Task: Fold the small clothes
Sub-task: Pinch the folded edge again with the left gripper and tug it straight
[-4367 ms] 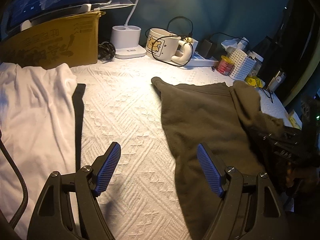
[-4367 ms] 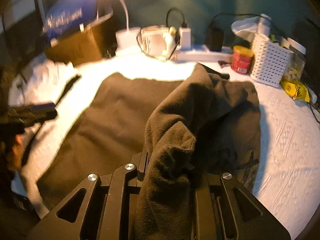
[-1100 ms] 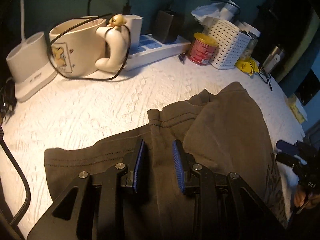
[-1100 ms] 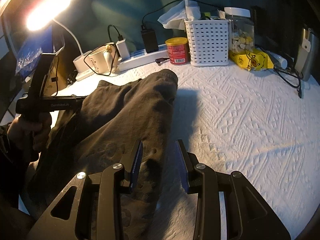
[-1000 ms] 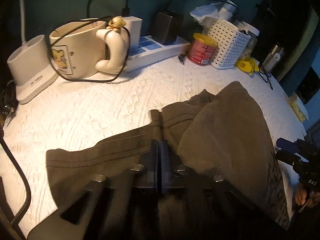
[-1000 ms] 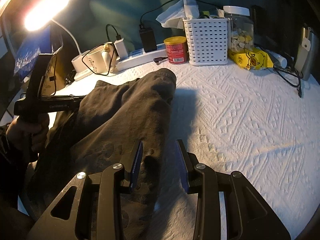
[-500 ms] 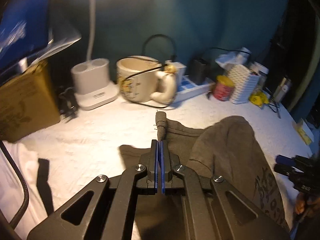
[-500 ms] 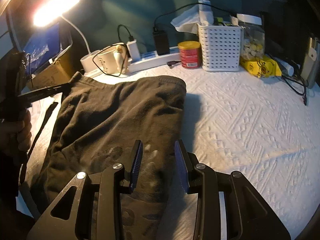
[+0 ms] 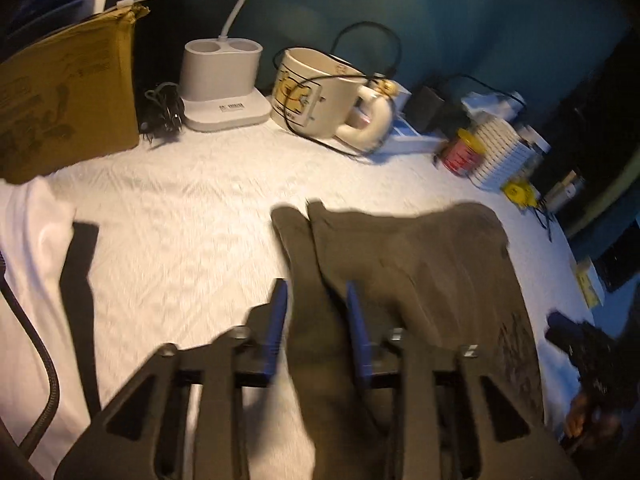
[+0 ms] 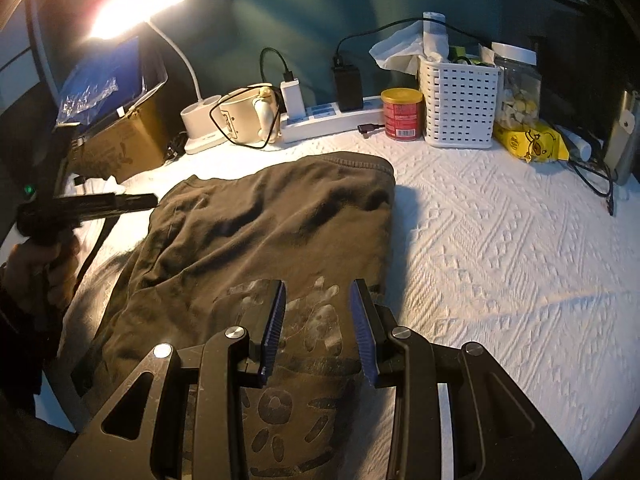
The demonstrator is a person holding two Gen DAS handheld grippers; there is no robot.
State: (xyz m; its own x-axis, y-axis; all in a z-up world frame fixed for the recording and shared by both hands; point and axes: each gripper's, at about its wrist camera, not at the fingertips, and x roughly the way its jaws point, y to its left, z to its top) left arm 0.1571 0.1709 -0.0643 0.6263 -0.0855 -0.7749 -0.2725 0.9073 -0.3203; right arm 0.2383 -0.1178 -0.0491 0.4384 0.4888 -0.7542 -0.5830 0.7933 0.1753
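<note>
I have both grippers angled steeply down over the olive-brown shirt point(image 10: 264, 232), which lies spread on the white textured worktop point(image 10: 500, 240) with its printed front facing up at the near end.

My left gripper point(image 9: 316, 320) sits over the shirt's left edge. Its jaws have just been opening and now stand apart; a narrow strip of the shirt's folded edge runs up between the blue pads, but they do not press on it. In the right wrist view I see this gripper from the side, at the left of the shirt, with a hand point(image 10: 36, 264) wrapped around its handle.

My right gripper point(image 10: 318, 320) hovers over the near end of the shirt, above the pale print. Its jaws are parted by a moderate gap, with cloth beneath and nothing pinched between the pads.

A white garment point(image 9: 32, 280) lies at the left, well apart from the shirt. Along the far edge stand a cardboard box point(image 9: 68, 100), a white lamp base point(image 9: 224, 88), a cream mug point(image 9: 316, 96), a power strip point(image 10: 332, 116), a red can point(image 10: 402, 114) and a white basket point(image 10: 460, 100).
</note>
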